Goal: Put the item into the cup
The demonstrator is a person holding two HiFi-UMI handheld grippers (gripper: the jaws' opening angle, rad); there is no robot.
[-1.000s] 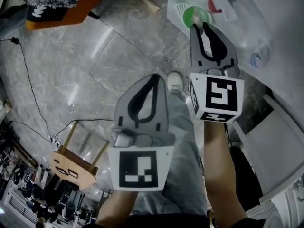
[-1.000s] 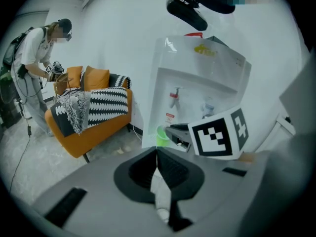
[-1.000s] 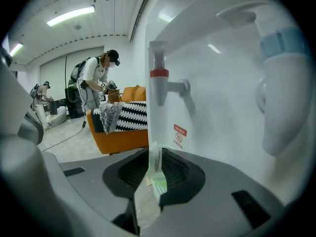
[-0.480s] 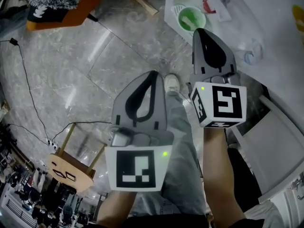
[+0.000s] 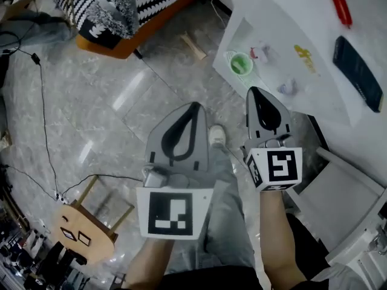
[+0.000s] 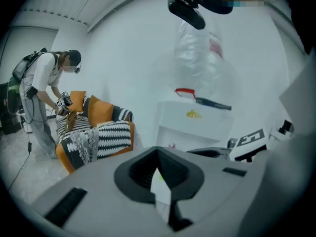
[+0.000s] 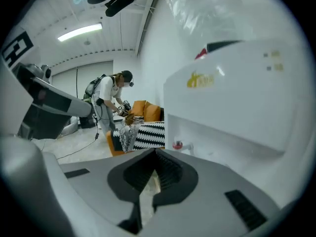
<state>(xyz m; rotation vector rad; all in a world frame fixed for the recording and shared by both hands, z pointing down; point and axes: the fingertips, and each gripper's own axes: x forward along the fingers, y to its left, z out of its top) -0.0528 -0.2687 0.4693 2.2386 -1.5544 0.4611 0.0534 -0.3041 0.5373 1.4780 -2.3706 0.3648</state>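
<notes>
Grey marble floor [image 5: 91, 89] fills most of the head view, with an orange sofa [image 5: 115, 38] under a striped throw at the top and a white bench [image 5: 278, 11] running across the upper right corner. A low wooden stool [image 5: 84, 225] stands at the lower left. Both tools are held over the floor, short of the bench. The left hand-held gripper [image 5: 195, 105] has its jaws together with nothing between them, and the right hand-held gripper [image 5: 254, 91] is likewise closed and empty; only a thin slit of background shows through each. The green cup [image 5: 240, 63] stands upright near the bench's near corner, mouth up. It lies straight ahead of the right tool's tip and a touch to its left, so the right hand is clearly the nearer one, and that tool's long axis already points roughly at the cup. A small red-and-white thing [image 5: 261, 53], perhaps the item, lies on the bench just beside the cup on its right. It is too small to tell its long axis or which way it points. Whether anything already sits inside the cup cannot be made out.
</notes>
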